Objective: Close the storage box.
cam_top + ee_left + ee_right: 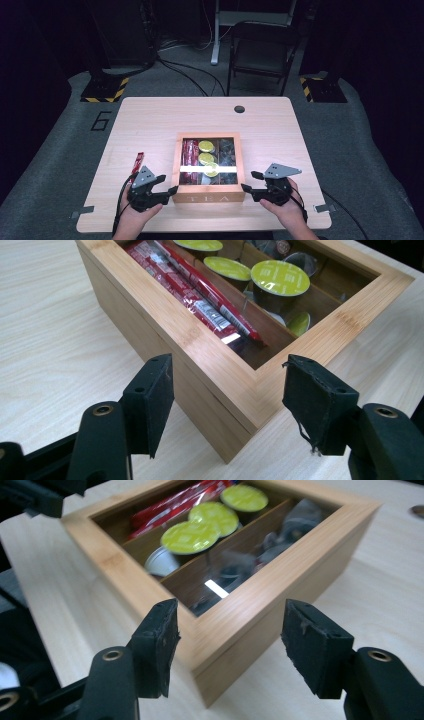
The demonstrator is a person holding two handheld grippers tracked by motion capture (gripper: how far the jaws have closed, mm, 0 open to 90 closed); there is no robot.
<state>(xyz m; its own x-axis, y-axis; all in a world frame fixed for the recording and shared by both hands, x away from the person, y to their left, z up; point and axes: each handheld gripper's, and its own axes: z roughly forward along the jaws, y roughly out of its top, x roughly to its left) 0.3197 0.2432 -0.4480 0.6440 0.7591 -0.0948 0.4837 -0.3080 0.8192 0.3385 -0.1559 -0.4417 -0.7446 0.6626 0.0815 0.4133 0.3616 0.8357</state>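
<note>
Box: square bamboo tea box with a glass lid (pixel 208 192), near the worktop's (pixel 150 115) front edge, midway along it.
Left claw (pixel 171 190): open, straddling the box's front-left corner, holding nothing.
Right claw (pixel 249 181): open, straddling the front-right corner, holding nothing.

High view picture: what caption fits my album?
Two open claws flank a wooden tea box of pods.
</note>
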